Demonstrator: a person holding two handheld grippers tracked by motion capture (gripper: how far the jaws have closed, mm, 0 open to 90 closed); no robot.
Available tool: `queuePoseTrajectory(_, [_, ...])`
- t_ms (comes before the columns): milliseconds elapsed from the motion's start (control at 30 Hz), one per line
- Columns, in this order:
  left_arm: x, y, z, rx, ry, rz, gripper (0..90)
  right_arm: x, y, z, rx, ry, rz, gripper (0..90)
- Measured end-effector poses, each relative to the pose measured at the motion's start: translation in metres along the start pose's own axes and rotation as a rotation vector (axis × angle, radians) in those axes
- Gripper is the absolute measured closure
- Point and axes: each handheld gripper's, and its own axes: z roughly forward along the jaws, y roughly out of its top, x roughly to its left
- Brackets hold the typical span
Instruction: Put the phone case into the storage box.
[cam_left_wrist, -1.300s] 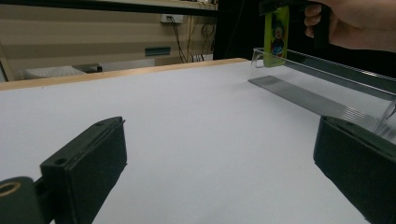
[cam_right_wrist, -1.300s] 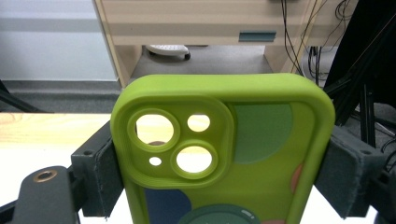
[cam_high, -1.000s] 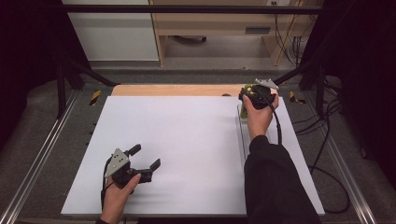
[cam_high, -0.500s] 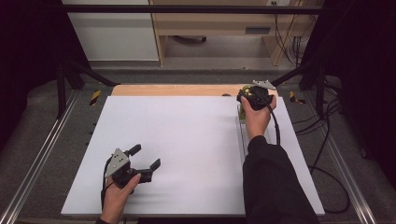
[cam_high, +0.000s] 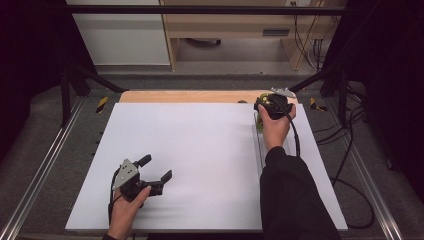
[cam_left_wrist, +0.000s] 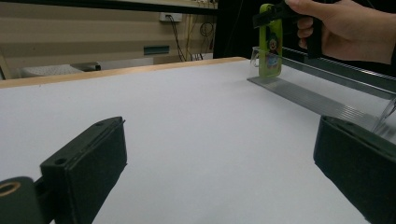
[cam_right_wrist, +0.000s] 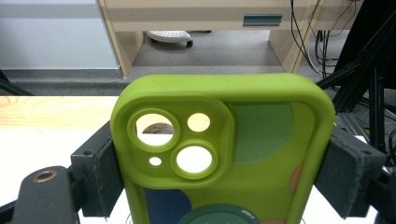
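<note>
- The right gripper (cam_high: 267, 106) sits at the far right part of the white board (cam_high: 200, 150), held in the person's right hand (cam_high: 274, 127), with its cable trailing back along the dark sleeve (cam_high: 292, 195).
- Its jaws pinch a lime-green phone case (cam_right_wrist: 224, 154) by the two long edges; in the right gripper view the black pads press flat against both sides of the case.
- The phone case stands upright, camera cut-outs at the top, with coloured shapes printed on its back.
- In the left gripper view the phone case (cam_left_wrist: 270, 42) stands with its lower end at the far end of a clear slotted rack (cam_left_wrist: 317, 98); whether it touches the rack I cannot tell.
- The rack (cam_high: 260, 145) lies along the right side of the board, running from near the person toward the far edge.
- The left gripper (cam_high: 155, 169) rests on the near left part of the board, held in the left hand (cam_high: 127, 210), well apart from the case.
- Its jaws are spread wide with bare board between them.
- A strip of wooden tabletop (cam_high: 190, 96) shows beyond the board's far edge.
</note>
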Motion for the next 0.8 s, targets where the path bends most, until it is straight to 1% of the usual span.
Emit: queuePoseTrajectory(800, [-0.0001, 0.0004, -0.0002, -0.003, -0.003, 0.000, 2.1, 0.0032, -0.0038, 0.0018, 0.006, 0.012, -0.002, 15.9])
